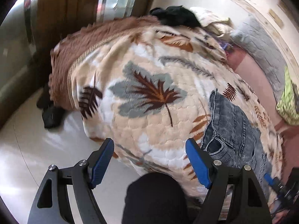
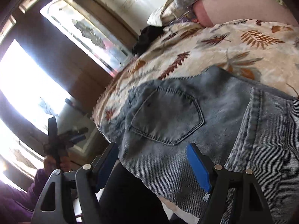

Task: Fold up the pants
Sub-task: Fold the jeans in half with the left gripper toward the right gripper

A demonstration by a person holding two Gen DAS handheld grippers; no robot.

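Blue-grey denim pants (image 1: 231,128) lie on a leaf-print blanket (image 1: 149,74) over a bed, at the right in the left wrist view. In the right wrist view the pants (image 2: 196,123) fill the middle, back pocket up, waistband toward the right. My left gripper (image 1: 149,147) is open and empty above the blanket's near edge, left of the pants. My right gripper (image 2: 153,153) is open and empty, its blue-padded fingers (image 2: 198,166) just over the pants' near edge. The left gripper also shows in the right wrist view (image 2: 61,136), held off to the left.
A black garment (image 1: 175,16) lies at the bed's far end, next to a grey pillow (image 1: 261,43) and a green cloth (image 1: 287,100). White tiled floor (image 1: 37,149) lies left of the bed, with a wooden door (image 1: 61,9) and a dark shoe (image 1: 52,115). My dark knee (image 1: 153,197) is below.
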